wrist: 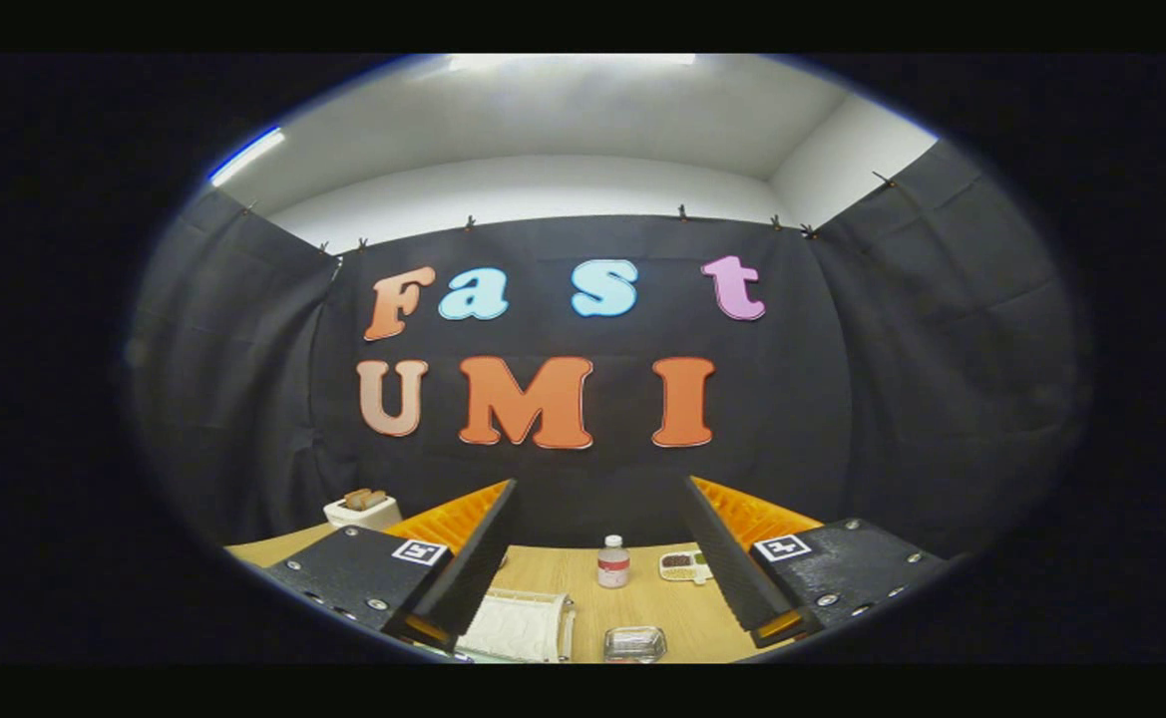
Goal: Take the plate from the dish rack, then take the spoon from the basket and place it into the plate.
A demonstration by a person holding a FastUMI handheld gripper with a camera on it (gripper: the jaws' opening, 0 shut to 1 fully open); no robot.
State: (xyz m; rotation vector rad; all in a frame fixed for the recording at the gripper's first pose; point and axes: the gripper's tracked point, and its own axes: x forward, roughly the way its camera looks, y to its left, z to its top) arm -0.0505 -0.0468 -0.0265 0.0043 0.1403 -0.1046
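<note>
The tongs (597,588) are held up high and level over the counter (642,608), fingers spread wide with nothing between them, pointing toward the far wall. Between the fingers, down on the wood, stands a small bottle (613,561) with a white cap. Just to its right lies a small tray (684,565) with something dark in its compartments; it is too small to tell what. Nearer, just right of the left finger, sits a white ribbed thing that may be the rack (520,625), though only its upper part is in sight and I cannot make out a plate in it. To its right, near the bottom, is a clear shallow dish (634,643) with a glinting rim; whether that is the basket, the plate or something else I cannot say, and I can pick out no spoon. Far off on the left a white toaster (363,510) stands with bread in its slots. With the tongs empty and raised this way, the scene fits two stages: the tongs on their way down for the plate, or drawn back after the spoon is set down. The things are too low in the view to settle it. Any move from here calls for tipping the tongs down so that the near counter comes into sight, keeping clear of the bottle standing in the line of travel.
</note>
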